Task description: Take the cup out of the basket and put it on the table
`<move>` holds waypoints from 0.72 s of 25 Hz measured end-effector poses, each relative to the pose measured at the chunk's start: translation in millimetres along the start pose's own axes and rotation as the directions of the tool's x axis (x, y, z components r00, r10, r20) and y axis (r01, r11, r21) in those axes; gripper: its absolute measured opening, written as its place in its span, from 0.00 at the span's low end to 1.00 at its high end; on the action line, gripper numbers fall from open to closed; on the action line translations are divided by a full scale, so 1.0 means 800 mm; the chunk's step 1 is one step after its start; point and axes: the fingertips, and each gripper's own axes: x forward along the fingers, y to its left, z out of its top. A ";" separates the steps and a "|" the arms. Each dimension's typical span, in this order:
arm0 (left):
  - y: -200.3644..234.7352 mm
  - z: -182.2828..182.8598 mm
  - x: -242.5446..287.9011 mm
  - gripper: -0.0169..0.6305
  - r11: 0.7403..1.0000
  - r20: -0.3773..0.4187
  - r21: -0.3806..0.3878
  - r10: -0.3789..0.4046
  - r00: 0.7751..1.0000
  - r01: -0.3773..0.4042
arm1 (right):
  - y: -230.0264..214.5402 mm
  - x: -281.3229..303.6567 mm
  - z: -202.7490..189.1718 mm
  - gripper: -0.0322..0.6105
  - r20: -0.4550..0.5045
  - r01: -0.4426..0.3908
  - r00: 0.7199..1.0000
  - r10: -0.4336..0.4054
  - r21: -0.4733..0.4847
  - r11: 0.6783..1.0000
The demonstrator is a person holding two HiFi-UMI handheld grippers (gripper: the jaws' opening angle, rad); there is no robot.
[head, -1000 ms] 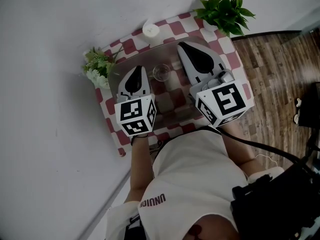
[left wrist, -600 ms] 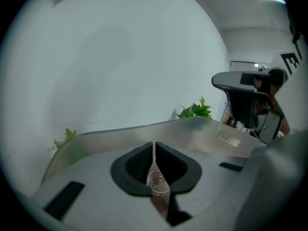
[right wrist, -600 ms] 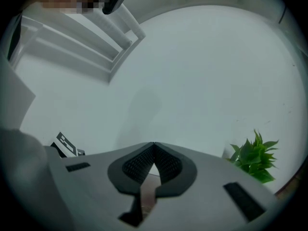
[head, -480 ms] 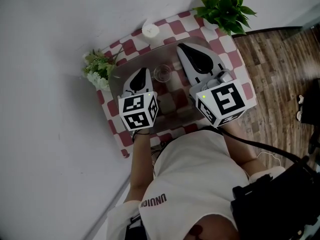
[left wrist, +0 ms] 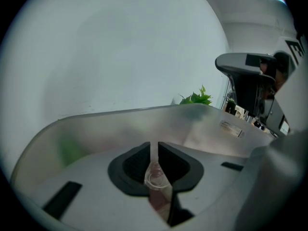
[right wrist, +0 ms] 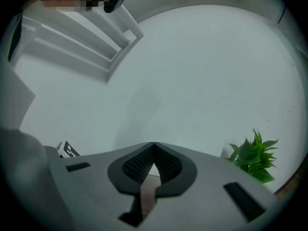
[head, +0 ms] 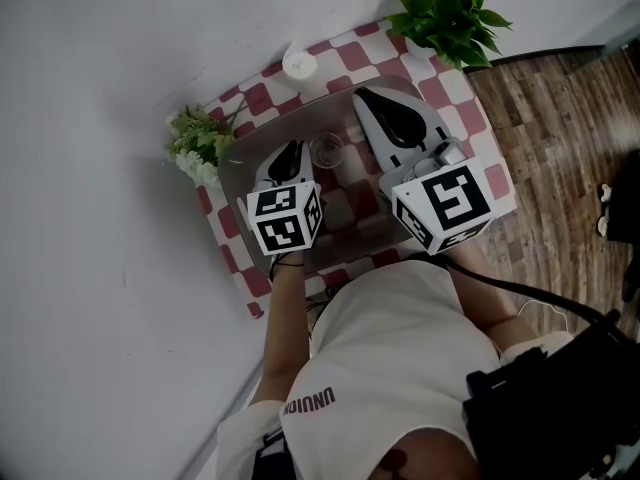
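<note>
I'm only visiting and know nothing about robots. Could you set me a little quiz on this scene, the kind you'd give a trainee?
1. True or false: the glass cup stands inside the basket.
2. What stands at the far right corner of the table? A. a leafy green plant B. a kettle C. a stack of books
3. Fill in: the jaws of the right tool are ____ (open or shut).

Key: 1 true; 2 A; 3 shut.
</note>
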 end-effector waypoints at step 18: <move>0.010 -0.032 0.026 0.11 0.998 -0.117 -0.063 -0.023 0.993 0.016 | 0.000 0.009 -0.004 0.08 -0.001 -0.004 1.000 0.004 0.027 1.000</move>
